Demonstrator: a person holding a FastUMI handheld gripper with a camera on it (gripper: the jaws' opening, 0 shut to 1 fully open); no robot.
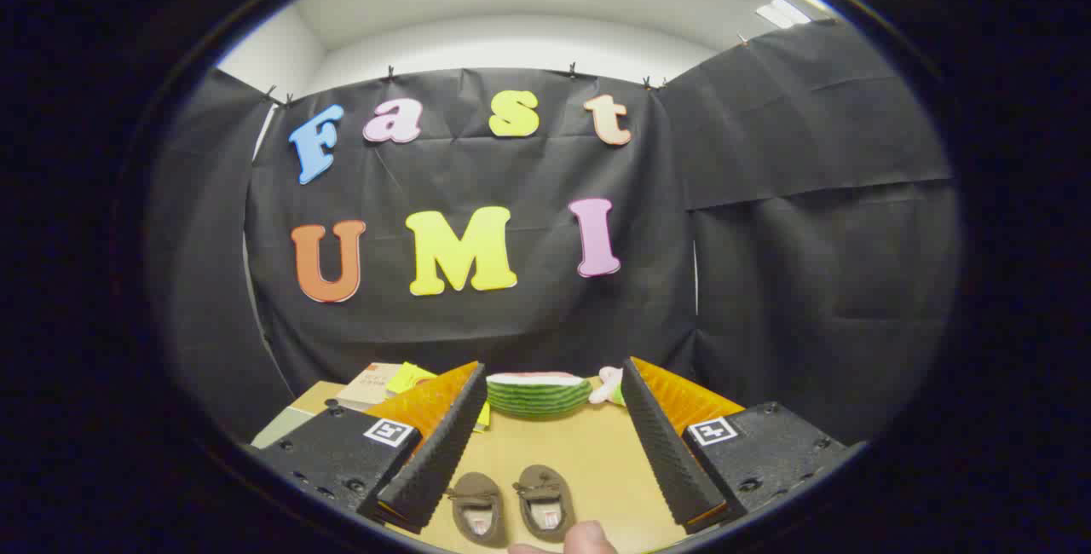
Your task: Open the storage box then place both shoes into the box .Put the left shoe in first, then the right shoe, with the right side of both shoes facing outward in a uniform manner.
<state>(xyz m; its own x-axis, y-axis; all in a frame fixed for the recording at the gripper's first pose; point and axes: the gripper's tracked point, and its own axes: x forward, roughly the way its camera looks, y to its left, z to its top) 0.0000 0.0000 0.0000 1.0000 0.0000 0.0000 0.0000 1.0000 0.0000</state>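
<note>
Gripper (545, 443) spread wide, holding nothing, raised above tabletop (597, 452). Two shoes (511, 504) side by side between fingers, near front edge. Box unseen; opening step likely first: find its lid.

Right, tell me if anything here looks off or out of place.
Nothing stands out. Both shoes sit upright, side by side on the table, between the open fingers. A fingertip shows beside them.
</note>
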